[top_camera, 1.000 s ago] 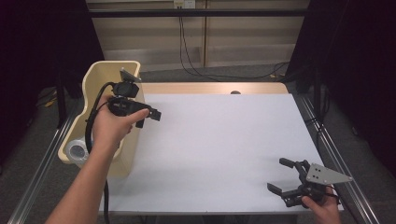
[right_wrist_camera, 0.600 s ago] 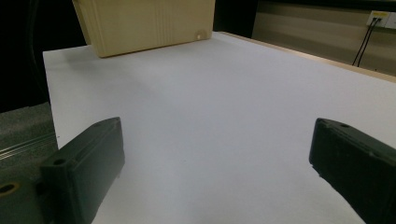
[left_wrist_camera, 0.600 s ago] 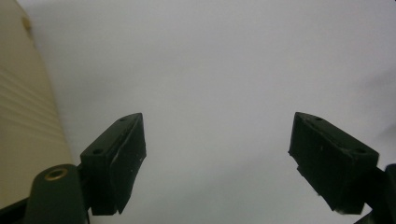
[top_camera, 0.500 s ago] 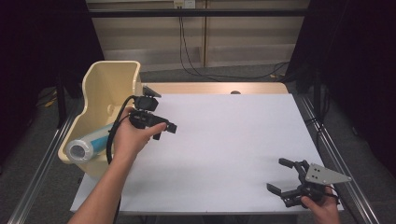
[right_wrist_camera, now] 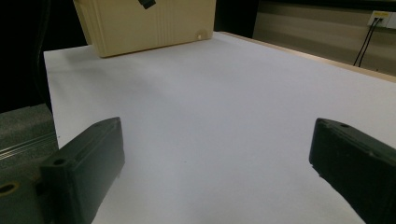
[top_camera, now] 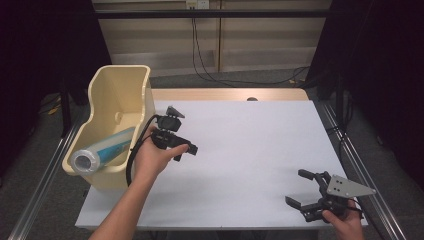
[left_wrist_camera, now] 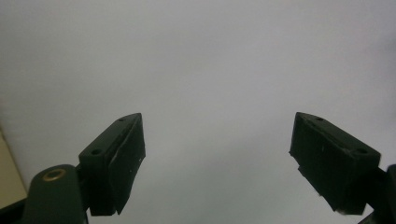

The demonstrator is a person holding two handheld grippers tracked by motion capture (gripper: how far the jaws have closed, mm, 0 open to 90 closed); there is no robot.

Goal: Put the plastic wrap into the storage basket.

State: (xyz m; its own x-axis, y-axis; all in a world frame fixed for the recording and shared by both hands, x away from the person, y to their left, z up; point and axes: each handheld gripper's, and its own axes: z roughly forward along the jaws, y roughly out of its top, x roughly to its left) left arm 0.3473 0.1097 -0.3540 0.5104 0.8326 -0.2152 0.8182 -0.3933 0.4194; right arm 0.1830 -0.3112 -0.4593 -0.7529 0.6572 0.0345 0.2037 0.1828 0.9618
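The white bench [top_camera: 250, 150] fills the ground under both sets of jaws, dark room around it, cables on the far wall. The cream bin [top_camera: 112, 125] stands just behind the left gripper [top_camera: 182, 150], its near end cut off by the forearm; inside lies a pale blue roll [top_camera: 102, 150], partly hidden by the wall. Left jaws stand spread, nothing between them. The right gripper [top_camera: 305, 192] rests well apart, jaws spread and empty.

The left gripper [top_camera: 186, 149] sits in the person's left hand [top_camera: 150, 157] near the table's left edge, forearm reaching in from the near edge, jaws apart with nothing between them. The right gripper [top_camera: 304, 189] rests at the near right corner in the right hand [top_camera: 342, 222], jaws spread wide and empty.
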